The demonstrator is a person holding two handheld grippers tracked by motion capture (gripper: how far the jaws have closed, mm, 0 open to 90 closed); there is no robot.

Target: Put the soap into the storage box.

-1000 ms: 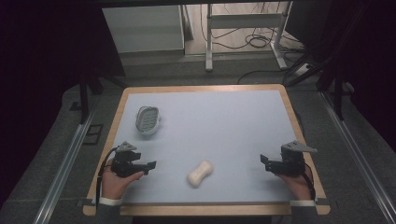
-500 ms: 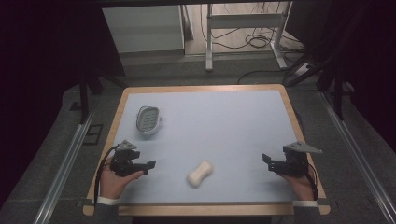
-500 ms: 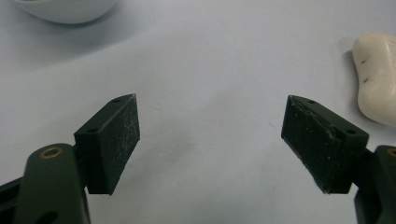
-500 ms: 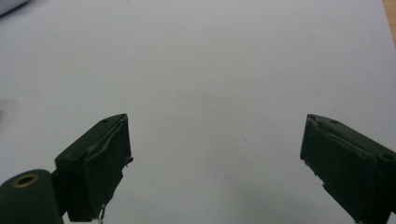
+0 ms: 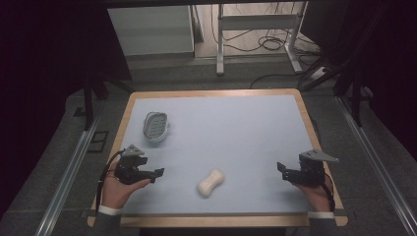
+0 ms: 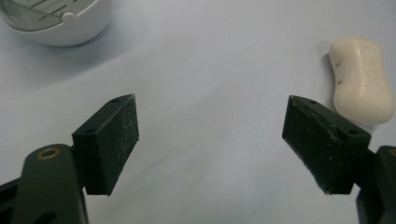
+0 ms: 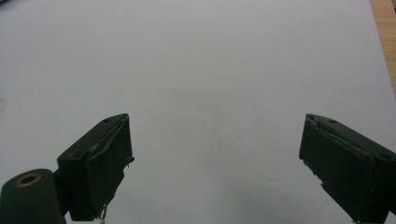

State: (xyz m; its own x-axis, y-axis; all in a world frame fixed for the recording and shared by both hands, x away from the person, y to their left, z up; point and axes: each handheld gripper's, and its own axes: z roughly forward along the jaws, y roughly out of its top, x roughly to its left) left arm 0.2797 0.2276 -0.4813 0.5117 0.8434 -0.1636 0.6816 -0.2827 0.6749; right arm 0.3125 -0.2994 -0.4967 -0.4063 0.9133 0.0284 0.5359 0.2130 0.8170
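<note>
Not much has changed in the last second: the left hand-held gripper (image 5: 156, 173) has only nudged a touch on the near-left counter (image 5: 236, 128), jaws still wide and empty, same for the right hand-held gripper (image 5: 281, 169). So I'd guess nothing's started yet. The soap bar (image 5: 210, 182) lies just right of the left one, soap dish (image 5: 156, 126) farther back.

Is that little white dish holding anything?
Empty: the white oval slotted soap dish shows a bare rack; the cream soap bar lies apart on the table.
</note>
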